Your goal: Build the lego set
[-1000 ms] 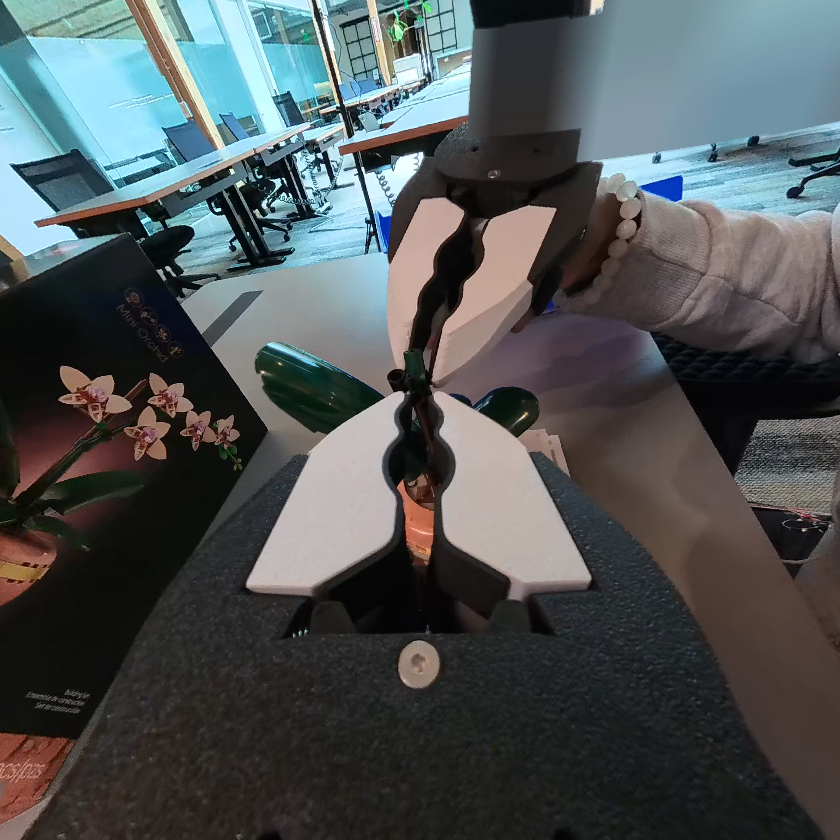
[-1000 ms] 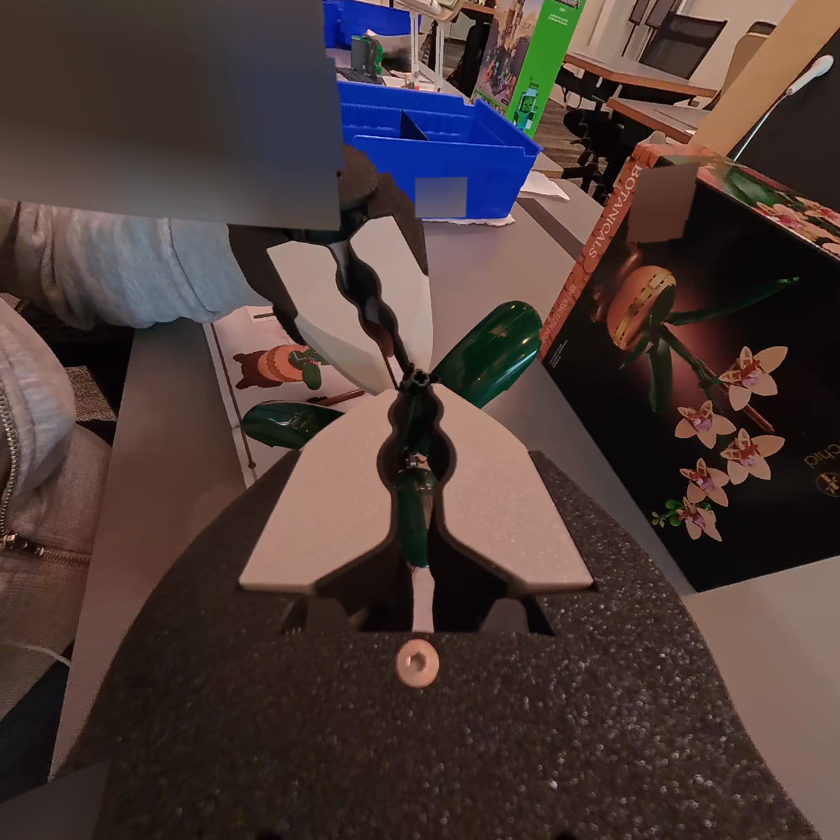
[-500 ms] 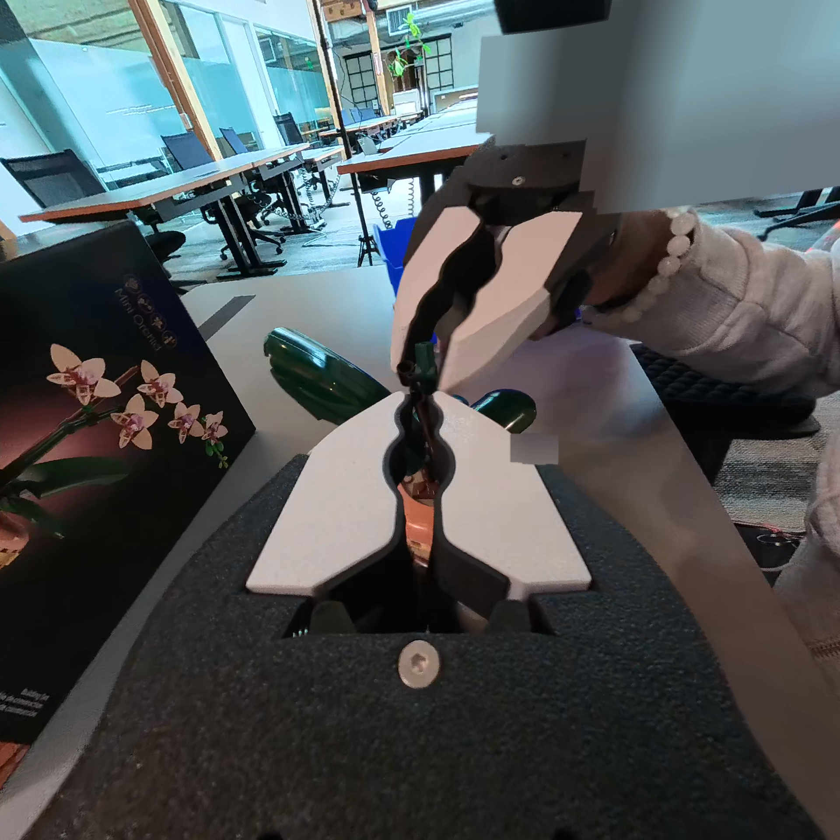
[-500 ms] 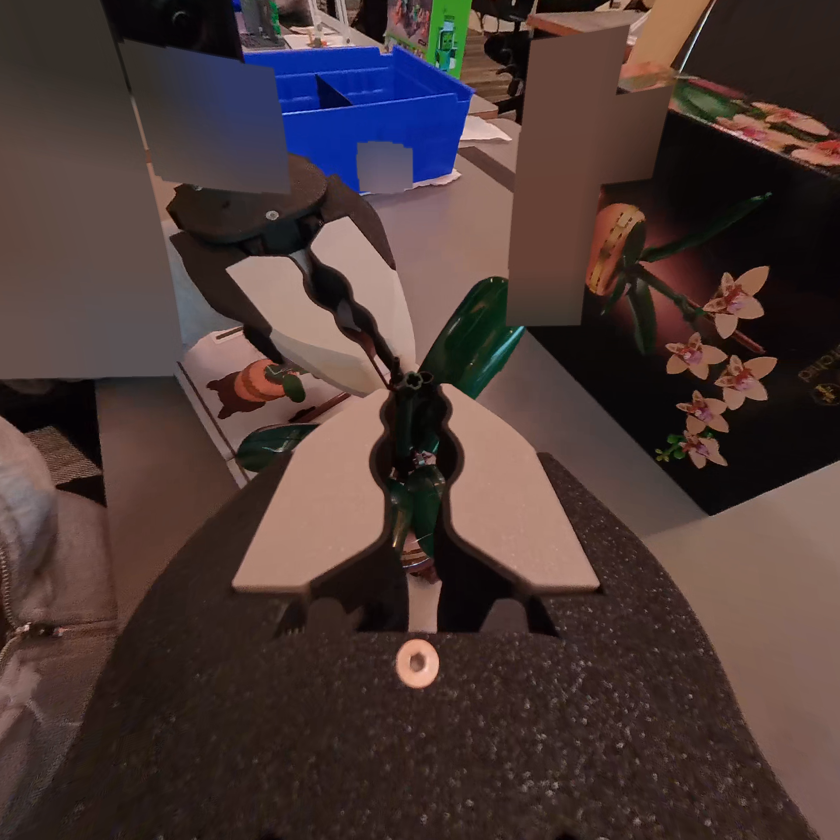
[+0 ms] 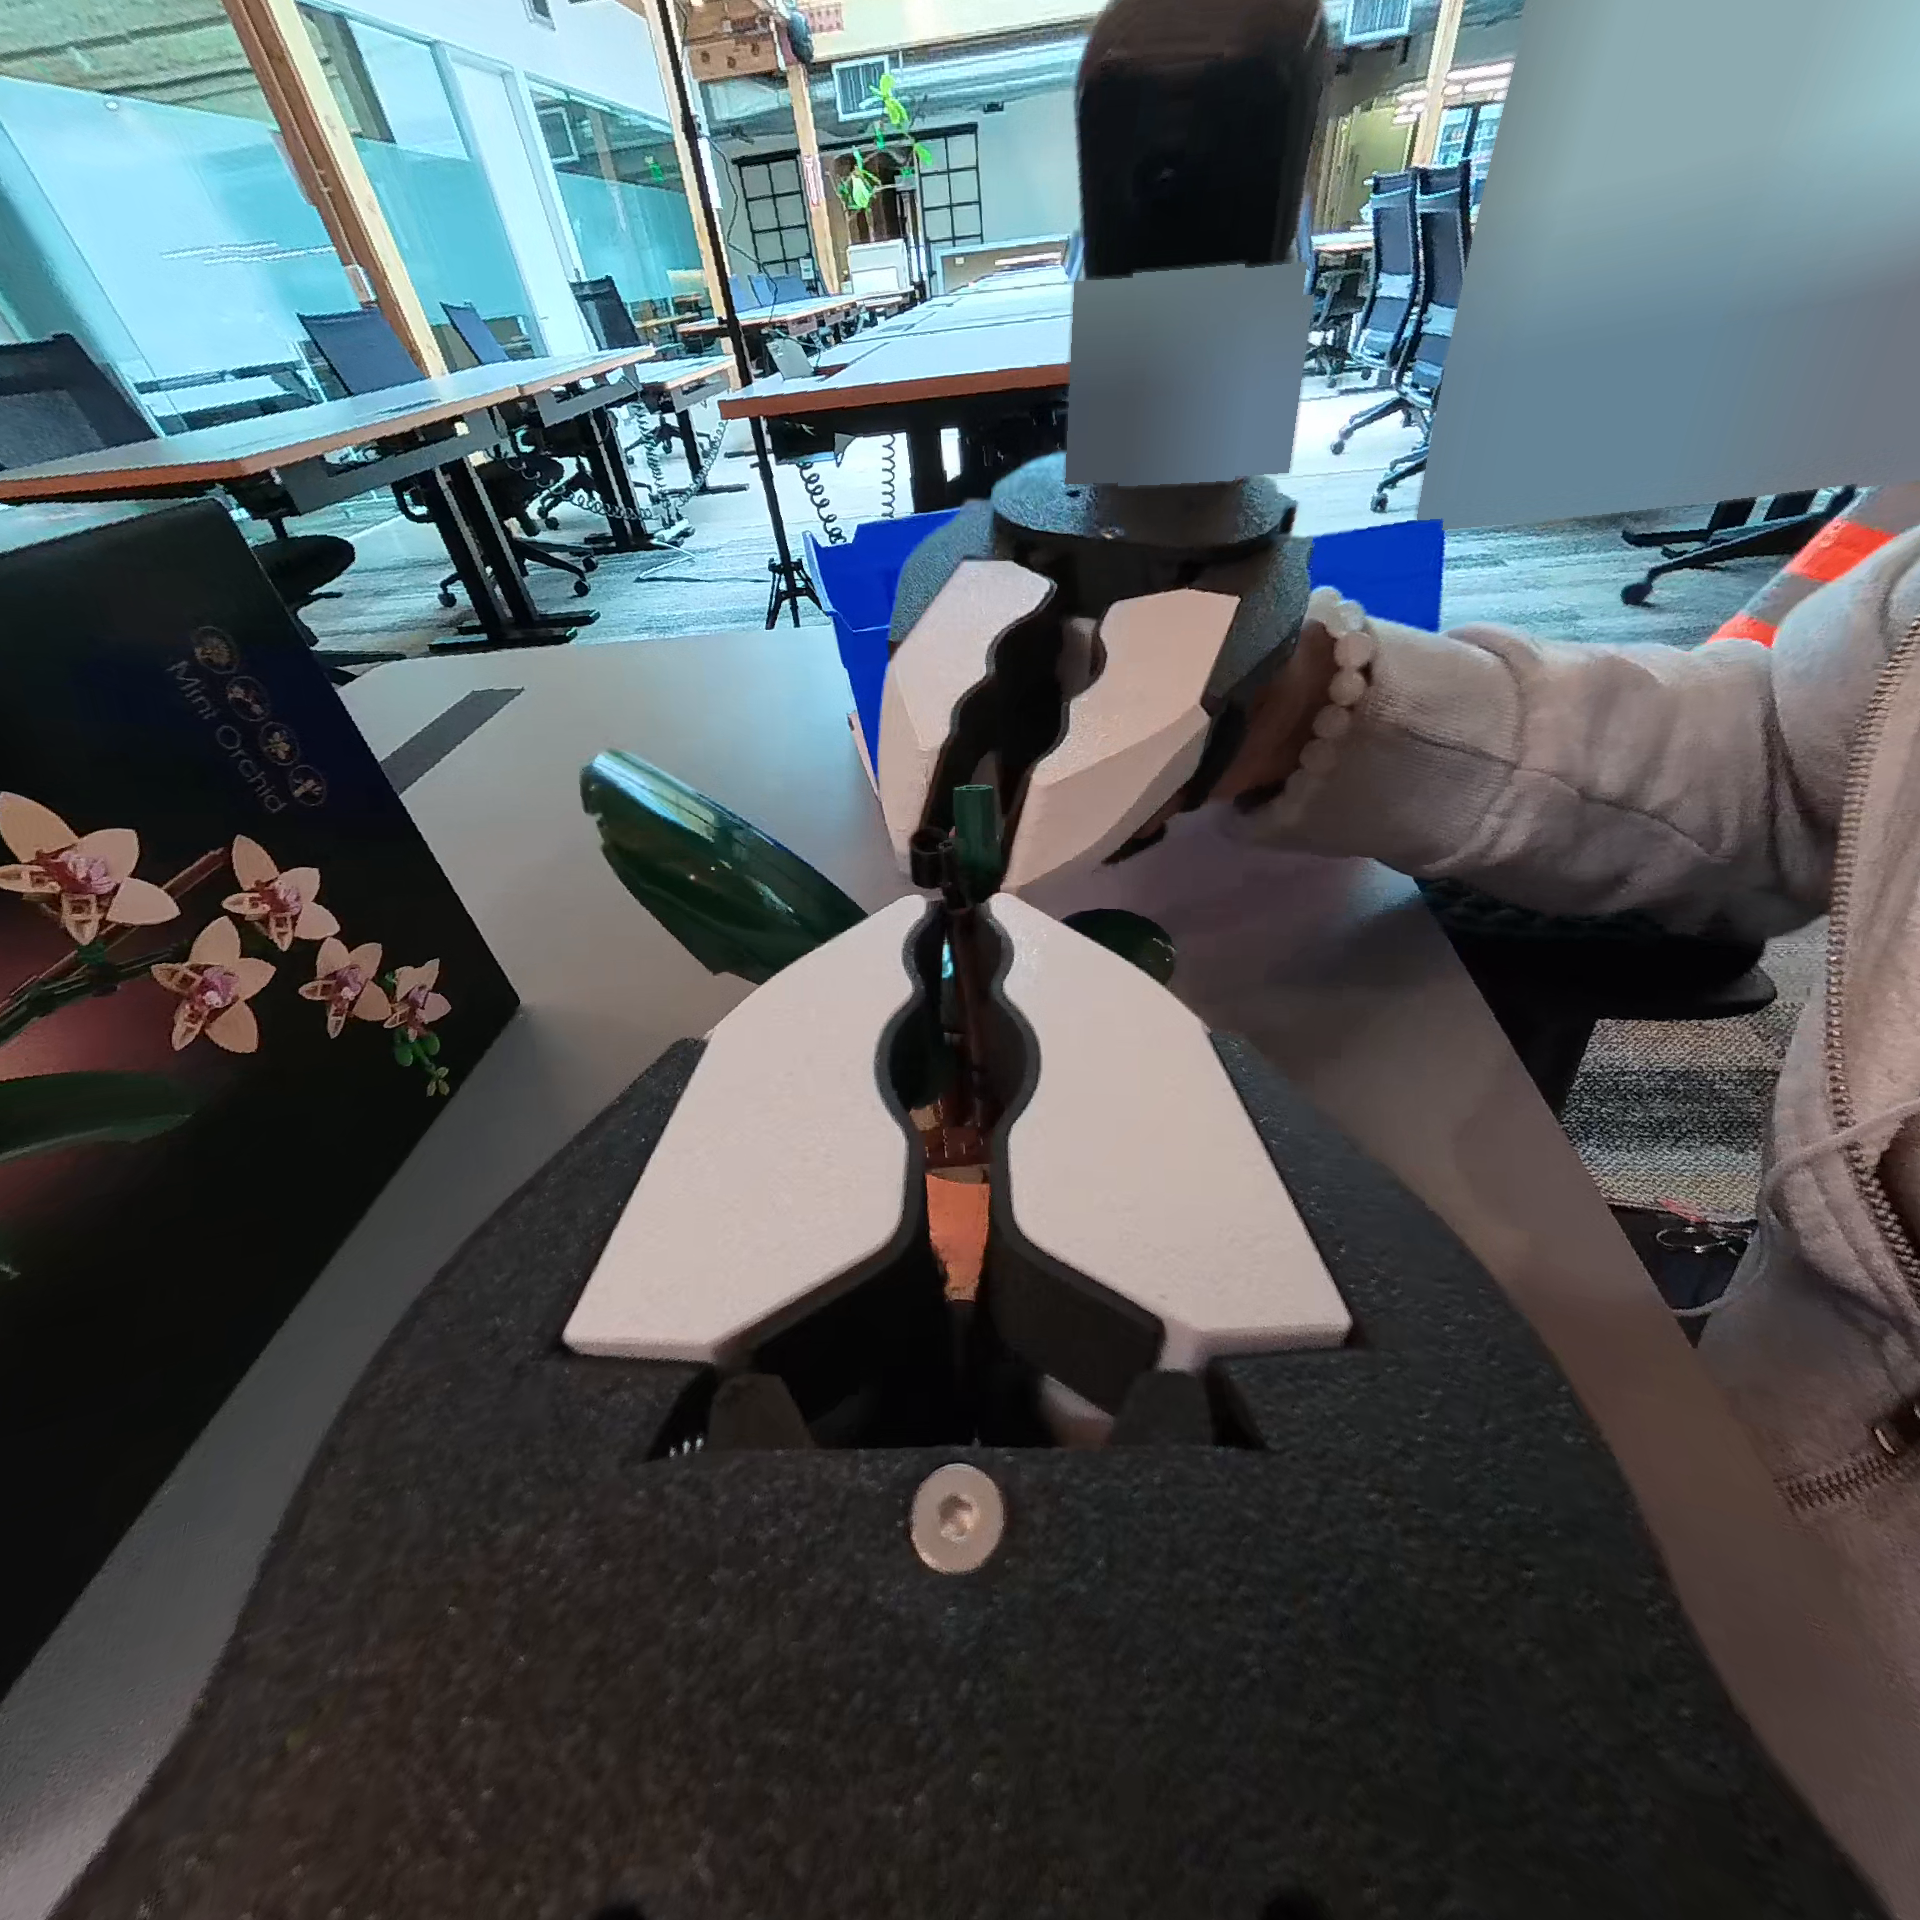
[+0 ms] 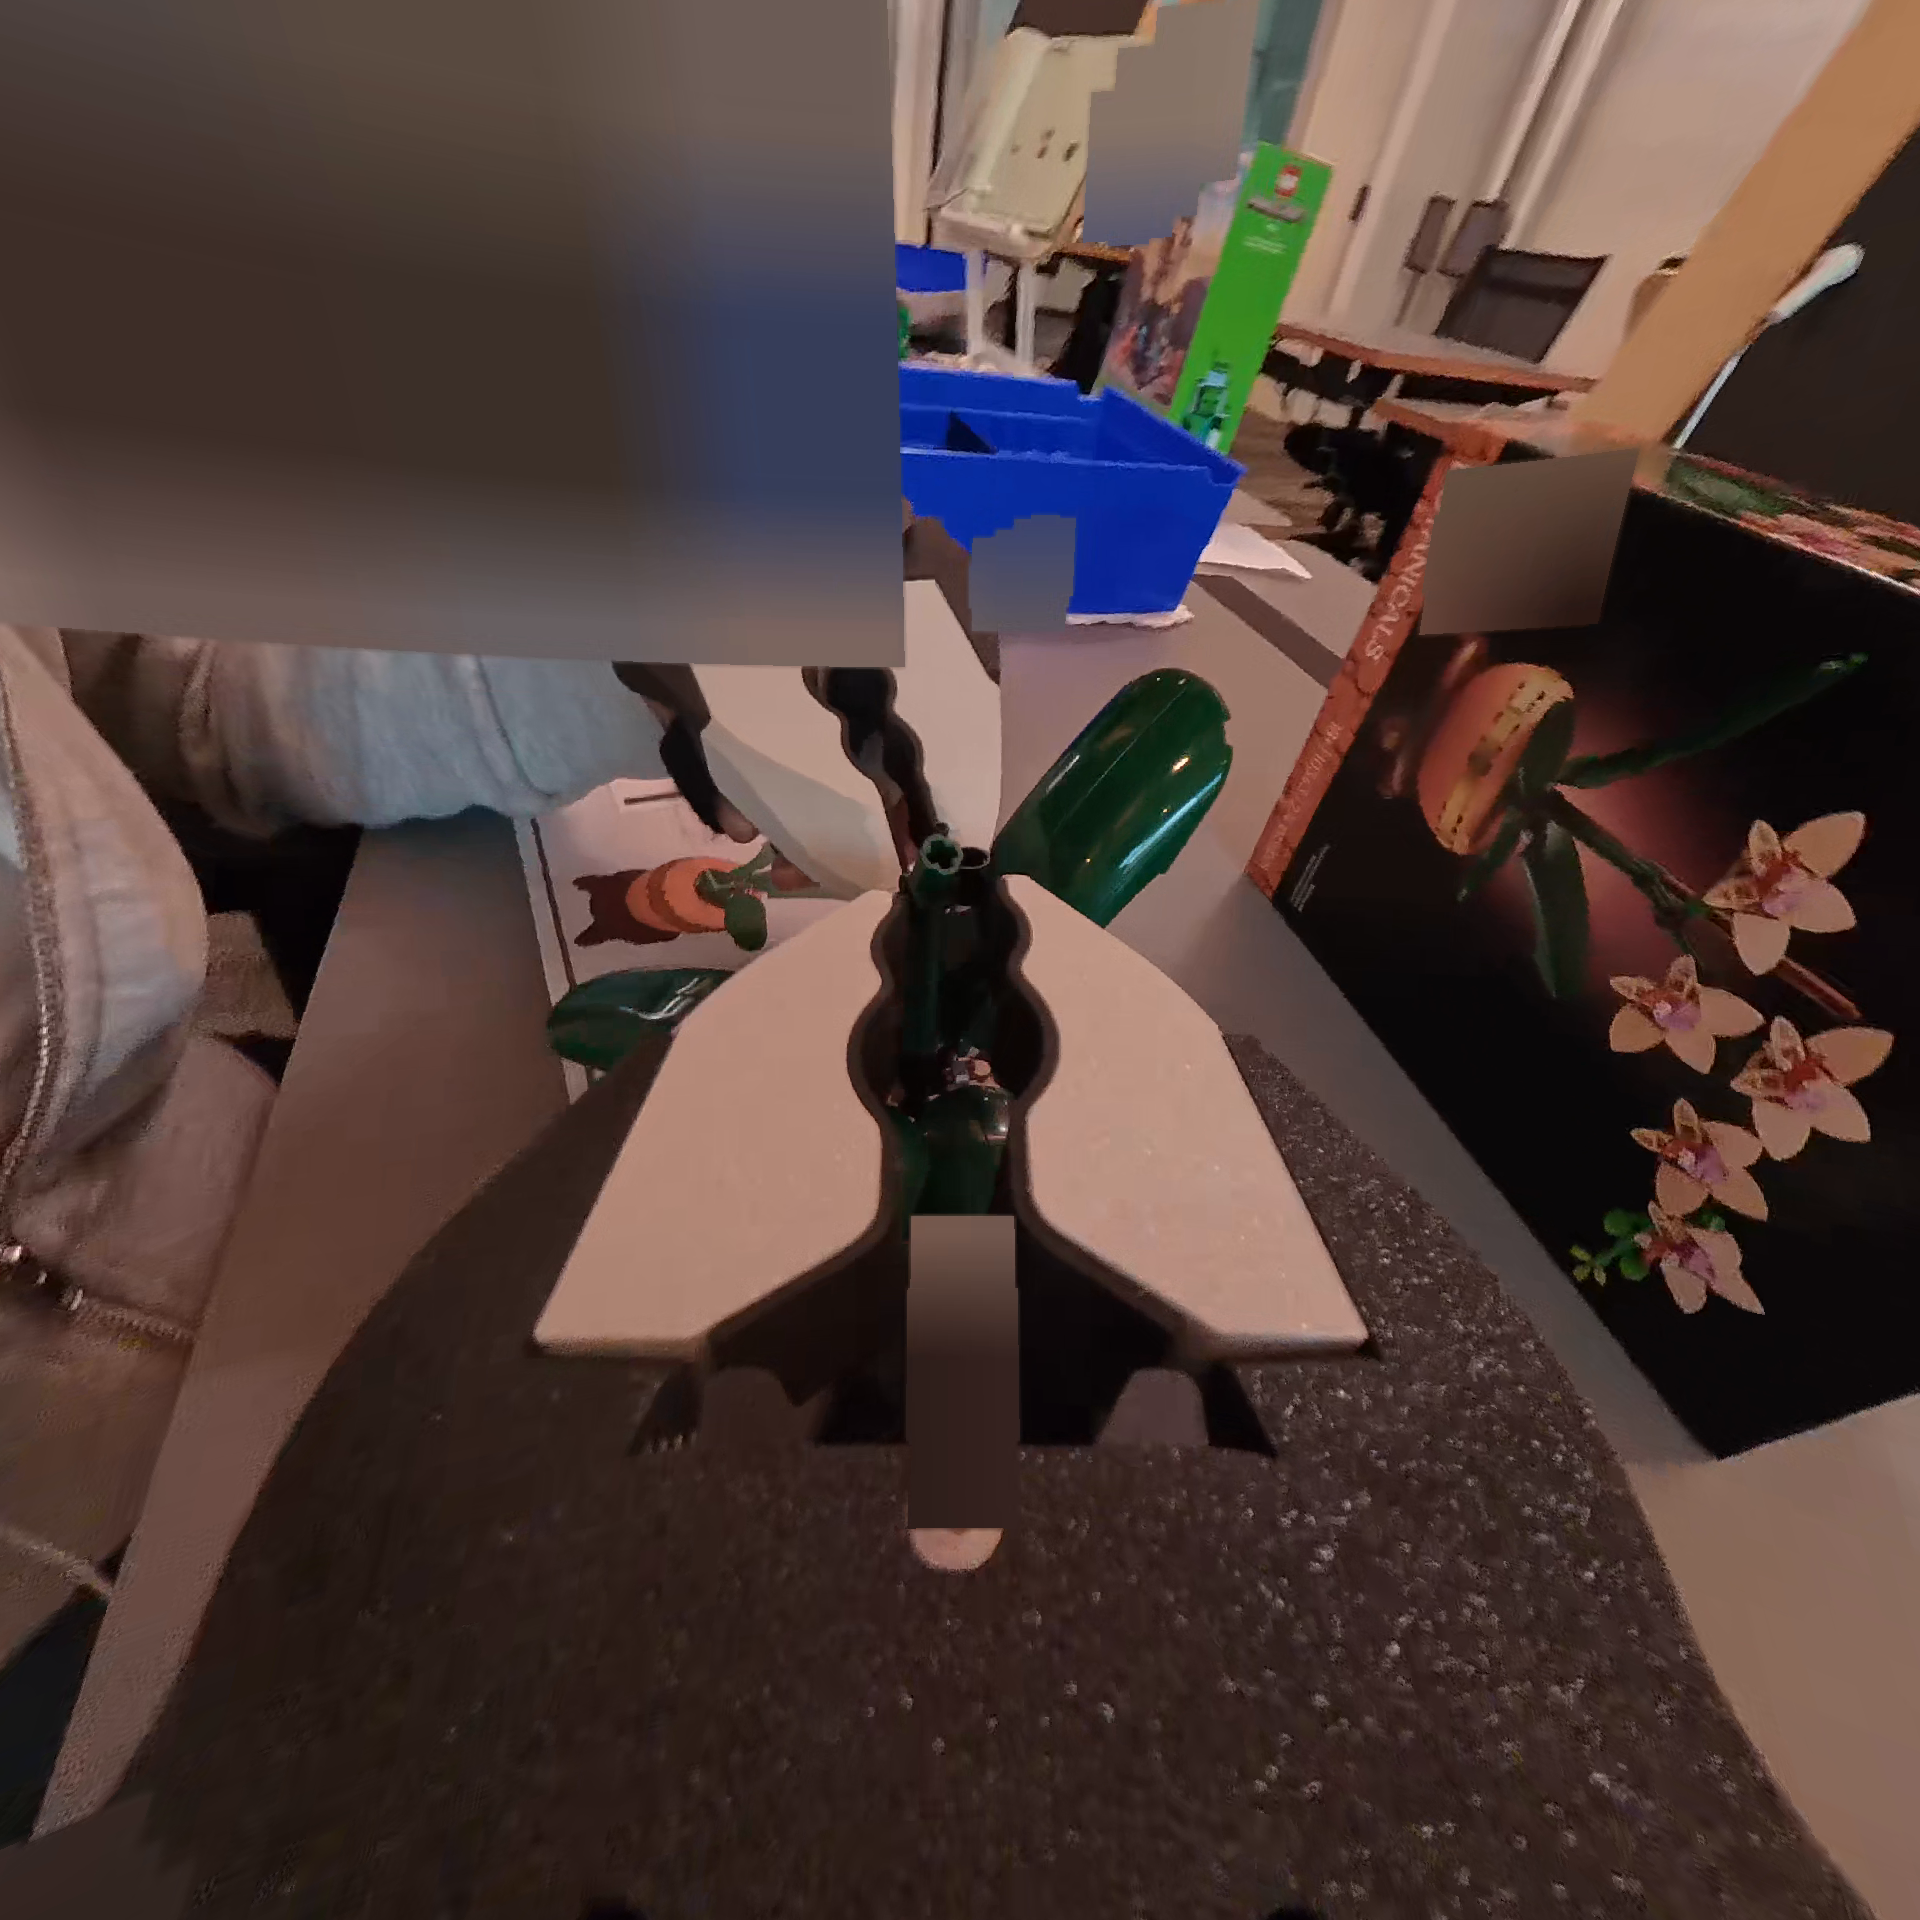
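My left gripper (image 5: pixel 956 906) is shut on the thin brown stem (image 5: pixel 961 997) of the orchid model. The terracotta pot (image 5: pixel 956 1221) shows between its fingers, and dark green leaves (image 5: pixel 717 873) spread out behind. My right gripper (image 6: pixel 951 883) is shut on a dark green stem piece (image 6: pixel 928 940). It faces the left gripper tip to tip. In the left wrist view the green stem piece (image 5: pixel 974 826) stands just above the brown stem's top clip. The right wrist view shows a large leaf (image 6: pixel 1117 800) and a small leaf (image 6: pixel 623 1013). Blur partly hides the left gripper (image 6: pixel 899 800).
The dark set box (image 5: pixel 208 935) stands at the left of the grey table (image 5: pixel 665 707) and also shows in the right wrist view (image 6: pixel 1621 935). A blue bin (image 6: pixel 1060 488) stands behind. An instruction sheet (image 6: pixel 644 883) lies under the model. A person's sleeve (image 5: pixel 1558 758) shows at the right. Left and right tips are no more than a few centimetres apart.
Both grippers stay shut and tip to tip. The right gripper has tilted more upright, and both views now look higher. The green stem piece sits slightly higher at the brown stem's top.
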`<act>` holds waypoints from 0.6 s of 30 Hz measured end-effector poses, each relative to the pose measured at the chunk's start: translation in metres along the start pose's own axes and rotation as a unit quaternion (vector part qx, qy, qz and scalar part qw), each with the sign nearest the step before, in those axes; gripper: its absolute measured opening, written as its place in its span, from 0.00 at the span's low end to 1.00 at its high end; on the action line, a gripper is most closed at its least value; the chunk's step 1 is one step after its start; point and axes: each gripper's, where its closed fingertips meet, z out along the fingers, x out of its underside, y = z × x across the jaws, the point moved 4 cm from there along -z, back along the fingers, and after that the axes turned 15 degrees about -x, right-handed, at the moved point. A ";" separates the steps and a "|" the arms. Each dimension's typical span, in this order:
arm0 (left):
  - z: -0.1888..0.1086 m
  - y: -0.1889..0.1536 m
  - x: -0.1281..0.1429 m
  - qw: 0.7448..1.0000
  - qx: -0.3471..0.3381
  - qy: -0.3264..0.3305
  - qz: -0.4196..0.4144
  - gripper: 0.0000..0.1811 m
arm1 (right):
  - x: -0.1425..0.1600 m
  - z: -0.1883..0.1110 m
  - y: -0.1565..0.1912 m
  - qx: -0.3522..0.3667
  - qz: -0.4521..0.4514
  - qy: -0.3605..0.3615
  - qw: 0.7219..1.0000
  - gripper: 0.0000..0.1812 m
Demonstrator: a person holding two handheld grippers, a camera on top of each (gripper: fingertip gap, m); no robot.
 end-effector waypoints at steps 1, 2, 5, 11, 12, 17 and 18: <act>0.000 0.001 0.000 1.000 -0.001 0.000 0.000 0.03 | -0.001 0.000 -0.001 -0.011 -0.002 0.010 1.000 0.07; 0.000 0.001 0.000 1.000 -0.002 0.001 0.000 0.03 | -0.001 0.001 -0.003 -0.021 -0.006 0.018 1.000 0.07; -0.001 0.003 0.001 1.000 -0.004 0.002 -0.002 0.03 | -0.002 0.002 -0.005 -0.032 -0.012 0.034 0.999 0.07; -0.002 0.004 0.001 1.000 -0.007 0.002 -0.006 0.03 | -0.001 0.003 -0.005 -0.010 0.012 0.002 1.000 0.08; -0.002 0.004 0.001 1.000 -0.007 0.002 -0.008 0.03 | 0.000 0.002 -0.004 -0.005 0.014 -0.005 1.000 0.08; 0.000 0.001 0.004 1.000 -0.010 0.011 0.013 0.03 | -0.015 -0.010 -0.003 0.017 0.015 -0.061 0.998 0.10; 0.000 0.001 0.004 1.000 -0.010 0.011 0.015 0.04 | -0.017 -0.014 -0.004 0.024 0.020 -0.062 0.998 0.10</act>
